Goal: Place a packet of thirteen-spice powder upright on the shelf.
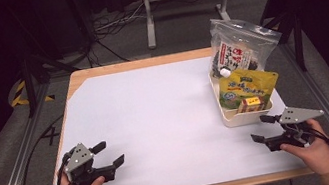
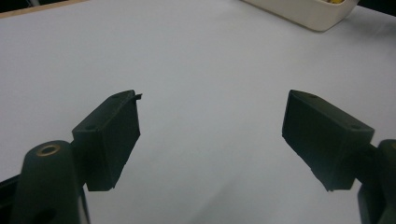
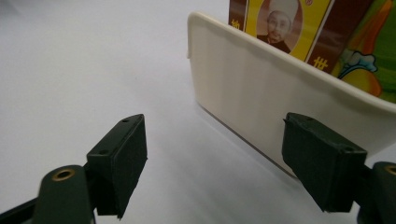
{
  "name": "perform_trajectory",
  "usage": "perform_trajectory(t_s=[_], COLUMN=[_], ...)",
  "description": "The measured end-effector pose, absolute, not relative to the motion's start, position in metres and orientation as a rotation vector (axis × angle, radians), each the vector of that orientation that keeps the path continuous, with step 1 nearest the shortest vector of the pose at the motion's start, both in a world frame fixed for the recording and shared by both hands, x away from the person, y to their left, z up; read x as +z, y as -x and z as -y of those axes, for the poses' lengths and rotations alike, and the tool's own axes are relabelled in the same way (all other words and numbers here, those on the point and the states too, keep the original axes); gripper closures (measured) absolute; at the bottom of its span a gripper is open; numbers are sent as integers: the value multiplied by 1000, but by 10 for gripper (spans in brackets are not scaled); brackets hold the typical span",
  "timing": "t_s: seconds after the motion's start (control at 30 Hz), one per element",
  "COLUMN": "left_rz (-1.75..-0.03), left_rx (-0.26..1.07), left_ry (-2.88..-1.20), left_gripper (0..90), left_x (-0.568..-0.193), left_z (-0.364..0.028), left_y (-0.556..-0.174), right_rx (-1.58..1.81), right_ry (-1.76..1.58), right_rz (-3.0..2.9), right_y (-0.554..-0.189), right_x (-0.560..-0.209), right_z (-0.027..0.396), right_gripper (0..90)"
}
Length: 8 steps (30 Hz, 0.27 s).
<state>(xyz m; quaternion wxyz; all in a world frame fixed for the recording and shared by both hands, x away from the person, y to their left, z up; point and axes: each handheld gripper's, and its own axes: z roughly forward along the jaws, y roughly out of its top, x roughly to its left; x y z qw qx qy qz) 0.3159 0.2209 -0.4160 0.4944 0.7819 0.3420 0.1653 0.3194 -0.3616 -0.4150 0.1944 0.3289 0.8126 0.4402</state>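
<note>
Both hands low in frame: my left gripper (image 1: 110, 152) bottom left, jaws spread, empty. Right gripper (image 1: 263, 127) bottom right, spread too, just beside white tub (image 1: 238, 118) of snack packs (image 1: 247, 90).

Left gripper (image 1: 110, 152) jaws apart; right gripper (image 1: 263, 127) likewise.

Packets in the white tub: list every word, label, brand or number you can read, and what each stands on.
Small box, front of the tub: a gold character "地" at its left edge and "世" lower right; the rest is cut off.
Yellow pouch: green banner lettering, too blurred to read.
Clear bag: red and black characters on a white label, too small to read.
Left gripper and right gripper: no markings.
</note>
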Motion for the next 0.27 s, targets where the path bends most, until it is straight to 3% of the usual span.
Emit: perform_trajectory(t_s=[0.27], left_rz=[-833], left_rx=[398], left_ry=[-1901], left_gripper=[197], left_x=[-417], left_z=[-222], left_y=[-316], right_rx=[1241], right_ry=[-904], right_rz=[-2291], right_y=[-321], right_x=[-415], right_z=[357], right_gripper=[225])
